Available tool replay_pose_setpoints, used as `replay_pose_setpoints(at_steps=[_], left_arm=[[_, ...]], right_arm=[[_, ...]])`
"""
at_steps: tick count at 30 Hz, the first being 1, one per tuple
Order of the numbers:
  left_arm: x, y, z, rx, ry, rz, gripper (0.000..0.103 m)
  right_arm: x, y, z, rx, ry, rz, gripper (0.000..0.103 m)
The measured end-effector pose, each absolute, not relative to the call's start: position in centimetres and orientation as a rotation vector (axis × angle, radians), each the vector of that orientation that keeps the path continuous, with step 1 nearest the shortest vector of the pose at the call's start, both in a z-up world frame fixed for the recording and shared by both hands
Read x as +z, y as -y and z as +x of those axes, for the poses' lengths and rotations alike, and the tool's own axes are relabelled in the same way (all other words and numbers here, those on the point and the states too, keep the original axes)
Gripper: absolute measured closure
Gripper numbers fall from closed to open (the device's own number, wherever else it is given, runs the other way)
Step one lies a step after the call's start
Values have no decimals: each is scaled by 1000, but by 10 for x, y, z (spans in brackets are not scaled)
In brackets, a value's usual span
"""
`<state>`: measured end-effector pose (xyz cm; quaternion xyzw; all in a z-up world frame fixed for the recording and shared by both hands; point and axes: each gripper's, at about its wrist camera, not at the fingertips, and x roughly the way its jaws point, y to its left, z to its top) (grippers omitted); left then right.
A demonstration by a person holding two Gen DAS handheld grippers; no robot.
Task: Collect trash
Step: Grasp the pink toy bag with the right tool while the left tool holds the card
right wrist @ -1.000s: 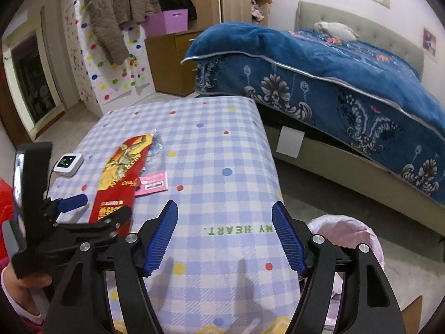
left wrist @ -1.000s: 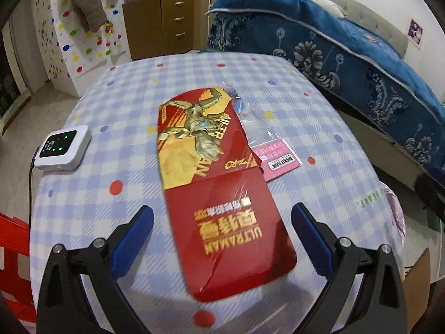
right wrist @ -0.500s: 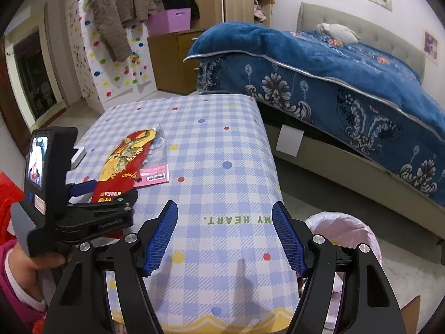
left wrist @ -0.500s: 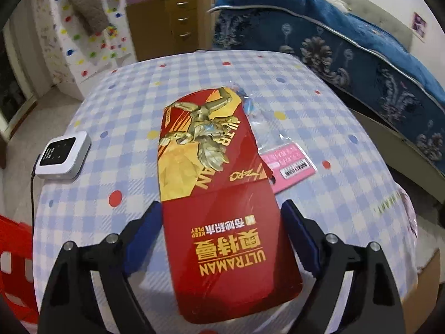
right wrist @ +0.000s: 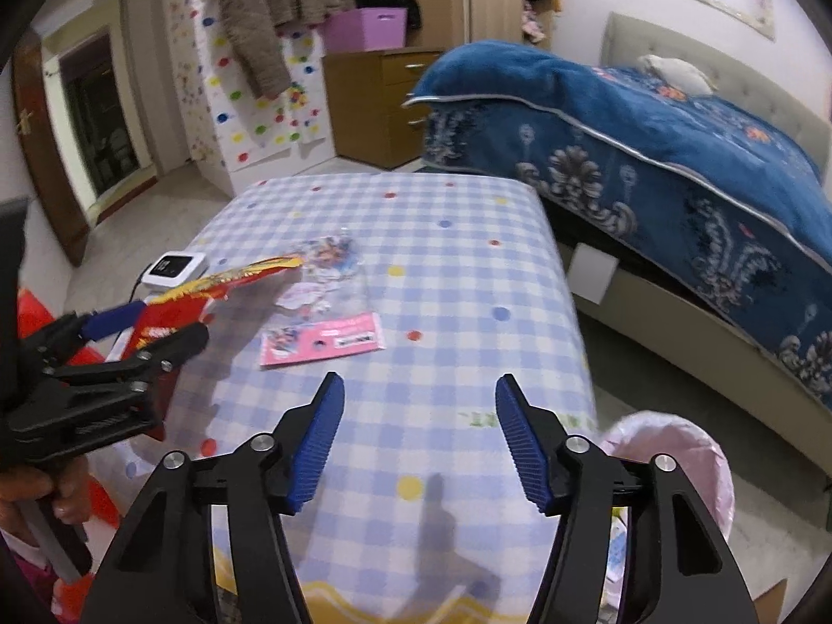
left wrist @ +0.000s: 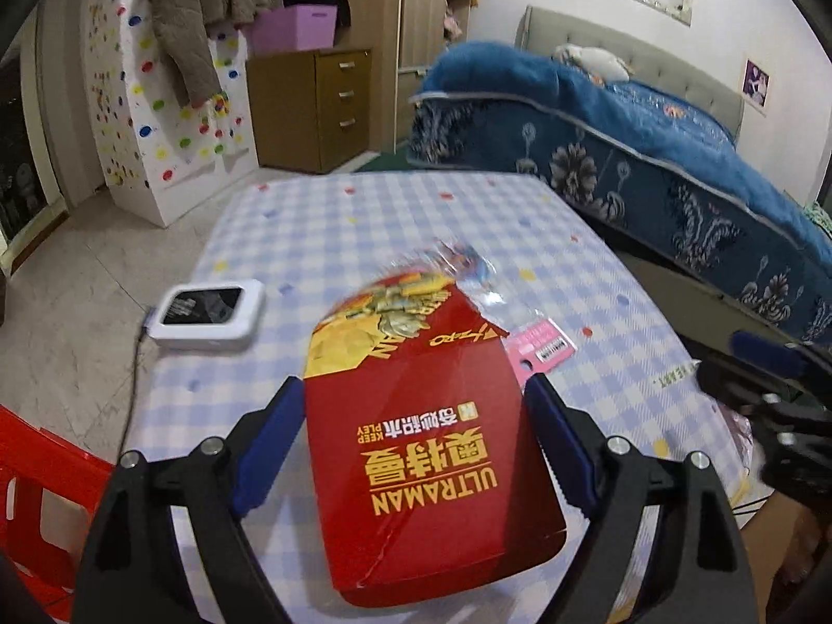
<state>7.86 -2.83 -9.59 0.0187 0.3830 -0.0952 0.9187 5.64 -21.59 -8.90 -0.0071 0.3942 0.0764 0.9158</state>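
Left gripper (left wrist: 413, 429) clamps the red Ultraman package (left wrist: 426, 447) by its side edges, holding it tilted, far end raised, off the checkered counter (right wrist: 457, 281). Right gripper (right wrist: 418, 434) spread wide, holding nothing. Pink label card (right wrist: 325, 346) (with clear wrapper (right wrist: 330, 260) beside it) lies on the counter. Pink-lined bin (right wrist: 671, 447) stands at the counter's right.

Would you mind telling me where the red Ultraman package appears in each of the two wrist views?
Left wrist view: the red package fills the lower centre, between the left gripper jaws.
Right wrist view: the package sits at the left edge, seen edge-on and raised off the table in that gripper.
Shared landmark: the pink card on the checked tablecloth, just right of the package.
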Motion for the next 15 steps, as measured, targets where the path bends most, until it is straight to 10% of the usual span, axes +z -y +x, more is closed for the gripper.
replay_pose_setpoints(at_steps=[7, 15], left_arm=[[-94, -3, 79, -195, -767, 14, 20], [-101, -19, 80, -202, -762, 6, 20]], right_arm=[[-101, 185, 85, 241, -846, -29, 48], [-122, 152, 123, 299, -884, -74, 19]])
